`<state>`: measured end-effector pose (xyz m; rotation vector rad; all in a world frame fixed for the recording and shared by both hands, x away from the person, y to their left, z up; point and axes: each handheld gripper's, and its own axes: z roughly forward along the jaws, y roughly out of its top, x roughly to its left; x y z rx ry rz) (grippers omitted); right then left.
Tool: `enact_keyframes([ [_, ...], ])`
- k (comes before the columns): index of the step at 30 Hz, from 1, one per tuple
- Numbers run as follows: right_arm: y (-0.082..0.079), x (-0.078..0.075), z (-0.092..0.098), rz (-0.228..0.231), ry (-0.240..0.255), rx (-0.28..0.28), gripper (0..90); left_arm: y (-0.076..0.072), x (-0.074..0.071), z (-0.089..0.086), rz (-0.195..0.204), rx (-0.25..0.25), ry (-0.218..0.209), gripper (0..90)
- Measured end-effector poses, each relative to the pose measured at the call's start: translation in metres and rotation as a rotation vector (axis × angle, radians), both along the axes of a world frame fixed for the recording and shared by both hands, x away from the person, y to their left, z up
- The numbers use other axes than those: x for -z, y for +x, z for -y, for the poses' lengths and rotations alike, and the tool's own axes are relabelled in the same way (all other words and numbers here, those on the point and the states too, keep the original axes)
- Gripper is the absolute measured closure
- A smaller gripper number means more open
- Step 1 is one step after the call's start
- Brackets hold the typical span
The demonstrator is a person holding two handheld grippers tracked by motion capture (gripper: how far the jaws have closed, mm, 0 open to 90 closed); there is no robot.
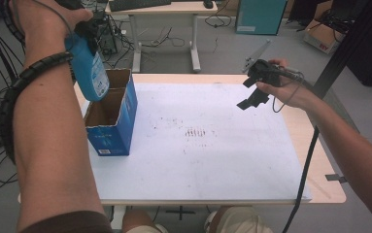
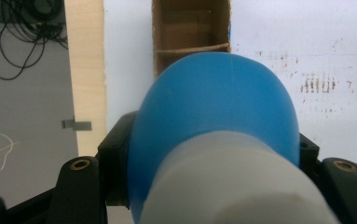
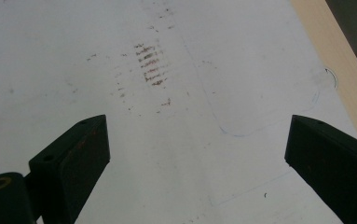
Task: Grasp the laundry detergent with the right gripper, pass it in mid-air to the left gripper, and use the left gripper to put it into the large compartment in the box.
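- A blue bottle (image 1: 90, 73) was held clamped between the jaws of the left gripper (image 1: 89, 36), raised above the open blue cardboard box (image 1: 111, 116) at the left edge of the table (image 1: 319, 145).
- In the left gripper view the bottle (image 2: 218, 116) was seen base-first, with the box opening (image 2: 190, 28) directly beyond it and a cardboard divider across the inside.
- The right gripper (image 1: 254, 92) was held over the right part of the white mat (image 1: 212, 160), its jaws spread wide with nothing between them.
- The bottle was judged to be tilted rather than plumb; if lowered that way, its base could be caught on the box rim or on the divider.
- The box was unsteadied by anything, so a knock from the bottle could tip it or push it towards the table edge just beside it.
- The grip was taken near the bottle's top on a smooth, rounded surface; a swing or a slip in the jaws could follow from a hurried descent.
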<state>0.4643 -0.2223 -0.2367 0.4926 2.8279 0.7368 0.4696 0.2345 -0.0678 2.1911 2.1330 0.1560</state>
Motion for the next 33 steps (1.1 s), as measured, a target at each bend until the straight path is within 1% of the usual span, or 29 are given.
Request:
enact_keyframes([
  [1,0.000,0.000,0.000,0.003,-0.004,-0.001,6.8,0.000,0.001,0.000,0.001,-0.002,-0.002,37.1],
  [2,0.000,0.000,0.000,0.005,0.000,0.001,6.8,0.001,0.002,0.000,-0.001,0.009,0.002,37.1],
  [4,0.000,0.000,0.001,0.006,0.000,0.002,6.8,0.001,0.005,0.001,0.002,-0.010,-0.003,37.1],
  [7,-0.001,0.000,0.001,0.004,-0.001,0.004,6.8,0.002,0.010,0.000,-0.001,0.002,0.000,37.1],
  [8,-0.001,0.000,0.000,0.004,-0.002,0.006,6.8,0.002,0.011,0.001,0.001,-0.010,-0.007,37.1],
  [9,-0.001,0.000,0.000,0.004,-0.005,0.005,6.8,0.002,0.013,0.000,0.001,-0.010,-0.007,37.1],
  [10,-0.001,0.000,0.000,0.008,-0.008,-0.009,6.8,0.002,0.015,0.000,0.000,-0.011,-0.008,37.0],
  [12,-0.002,0.000,-0.001,0.006,-0.002,0.000,6.8,0.003,0.019,-0.001,-0.002,-0.001,-0.003,37.0],
  [14,-0.002,0.000,0.000,0.004,-0.005,0.003,6.9,0.003,0.022,-0.002,-0.001,-0.004,-0.005,37.1],
  [15,-0.002,0.000,-0.001,0.004,-0.003,0.005,6.8,0.003,0.023,-0.001,0.001,-0.016,-0.010,37.1],
  [19,-0.002,0.000,-0.001,0.006,-0.006,0.004,6.8,0.003,0.030,-0.001,0.004,-0.016,-0.009,37.0],
  [20,-0.002,0.000,0.000,0.010,-0.010,-0.005,6.8,0.004,0.032,-0.001,0.005,-0.012,-0.008,37.1],
  [21,-0.002,0.000,0.000,0.009,-0.011,-0.005,6.8,0.004,0.034,-0.001,0.007,-0.015,-0.011,37.0],
  [23,-0.003,0.000,-0.001,0.005,-0.009,0.005,6.8,0.004,0.039,-0.001,0.005,-0.004,-0.008,37.0],
  [26,-0.004,0.000,-0.001,0.006,-0.007,0.006,6.8,0.005,0.047,0.001,0.002,-0.019,-0.016,37.1],
  [27,-0.003,0.000,-0.001,0.008,-0.010,0.000,6.8,0.006,0.050,0.001,-0.002,-0.007,-0.011,37.1],
  [30,-0.003,-0.001,0.000,0.010,-0.011,-0.002,6.8,0.007,0.058,0.004,-0.006,-0.017,-0.018,37.0],
  [31,-0.004,-0.001,0.000,0.008,-0.006,0.004,6.8,0.007,0.061,0.004,-0.006,-0.011,-0.016,37.1],
  [33,-0.004,-0.001,0.001,0.006,-0.016,0.001,6.8,0.008,0.066,0.004,-0.010,-0.007,-0.017,37.1],
])
